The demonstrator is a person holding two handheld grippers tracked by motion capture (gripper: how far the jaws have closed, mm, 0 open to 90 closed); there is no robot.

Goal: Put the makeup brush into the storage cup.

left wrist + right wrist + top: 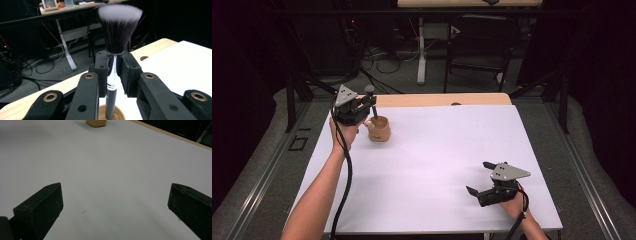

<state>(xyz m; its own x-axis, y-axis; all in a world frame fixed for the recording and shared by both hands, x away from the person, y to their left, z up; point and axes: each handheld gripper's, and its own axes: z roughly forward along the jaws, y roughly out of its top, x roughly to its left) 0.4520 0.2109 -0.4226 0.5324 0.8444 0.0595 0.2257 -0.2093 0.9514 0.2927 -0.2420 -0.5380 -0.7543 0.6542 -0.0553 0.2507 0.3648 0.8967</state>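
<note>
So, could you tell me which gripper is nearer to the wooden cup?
The left. The left gripper is right above the wooden cup, shut on a makeup brush whose handle reaches into it. The right gripper rests open far across the table.

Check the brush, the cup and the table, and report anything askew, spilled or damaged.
Nothing stands out. The brush stands upright, clamped in the left hand-held gripper, its handle end in the wooden cup. The cup is upright and the white table shows no spill.

No text, label, brand, number or sign can be read anywhere: not on the makeup brush (117, 30), the wooden cup (379, 129) or the white surface (447, 150).
</note>
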